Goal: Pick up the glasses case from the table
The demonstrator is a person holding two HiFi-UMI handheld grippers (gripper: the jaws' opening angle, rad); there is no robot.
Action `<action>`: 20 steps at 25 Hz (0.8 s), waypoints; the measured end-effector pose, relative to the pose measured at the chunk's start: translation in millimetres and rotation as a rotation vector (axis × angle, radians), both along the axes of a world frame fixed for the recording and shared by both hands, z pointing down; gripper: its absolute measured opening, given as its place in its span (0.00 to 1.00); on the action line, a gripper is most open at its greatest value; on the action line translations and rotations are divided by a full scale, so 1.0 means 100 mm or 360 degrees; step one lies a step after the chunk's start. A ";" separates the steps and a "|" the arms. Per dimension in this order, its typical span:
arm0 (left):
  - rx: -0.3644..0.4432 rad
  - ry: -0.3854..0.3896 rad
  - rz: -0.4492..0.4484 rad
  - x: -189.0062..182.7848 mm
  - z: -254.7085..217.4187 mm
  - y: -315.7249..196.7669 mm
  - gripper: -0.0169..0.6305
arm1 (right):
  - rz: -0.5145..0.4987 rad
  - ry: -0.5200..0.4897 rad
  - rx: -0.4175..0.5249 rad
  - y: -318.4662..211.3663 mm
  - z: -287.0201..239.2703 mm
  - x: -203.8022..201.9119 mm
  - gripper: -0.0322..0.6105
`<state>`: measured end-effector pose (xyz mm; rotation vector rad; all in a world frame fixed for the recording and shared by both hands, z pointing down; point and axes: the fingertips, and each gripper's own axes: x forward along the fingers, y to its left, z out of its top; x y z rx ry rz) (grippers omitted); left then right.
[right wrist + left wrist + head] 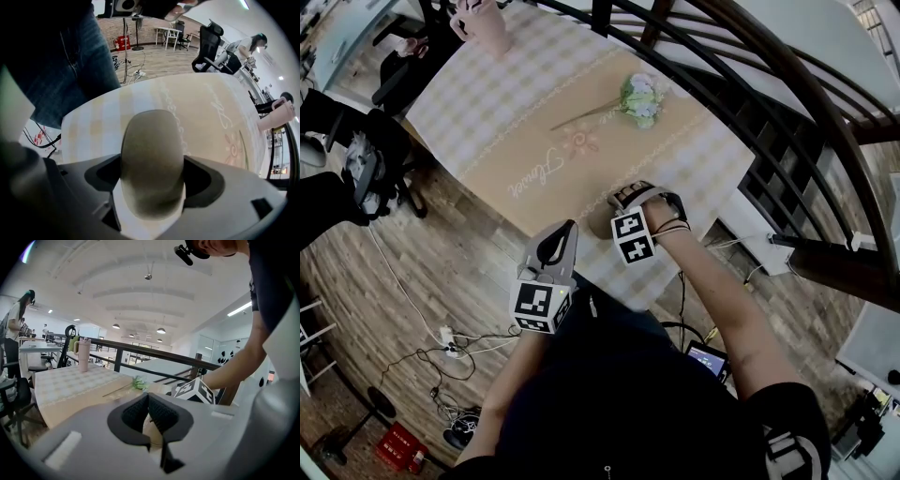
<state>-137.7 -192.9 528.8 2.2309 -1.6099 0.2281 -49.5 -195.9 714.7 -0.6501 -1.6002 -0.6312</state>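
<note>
An olive-beige oval glasses case [152, 150] sits between the jaws of my right gripper [153, 175], which is shut on it. Under it lies the checked tablecloth [93, 122]. In the head view the right gripper [630, 199] is at the table's near edge, on the end of the tan runner [581, 159], and it hides the case. Whether the case is off the cloth I cannot tell. My left gripper [565, 231] hangs off the table over the wooden floor; in the left gripper view its jaws [148, 398] are shut with nothing between them.
A small flower bunch [639, 97] lies on the runner's far part. A pink tumbler [487, 26] stands at the table's far corner. A dark railing [750, 103] runs along the right. A black office chair [375, 159] and floor cables [450, 347] are at left.
</note>
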 end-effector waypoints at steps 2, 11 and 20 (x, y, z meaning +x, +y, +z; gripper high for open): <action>-0.0003 -0.0001 -0.0003 0.00 0.01 0.00 0.04 | -0.0003 0.0010 -0.0005 0.00 0.03 0.00 0.61; -0.0022 0.0009 -0.0035 -0.05 0.05 0.05 0.04 | -0.0016 0.0082 -0.0065 0.01 0.11 0.00 0.62; -0.0017 0.0008 -0.0033 -0.06 0.04 0.07 0.04 | -0.0032 0.0151 -0.0130 0.03 0.13 0.01 0.62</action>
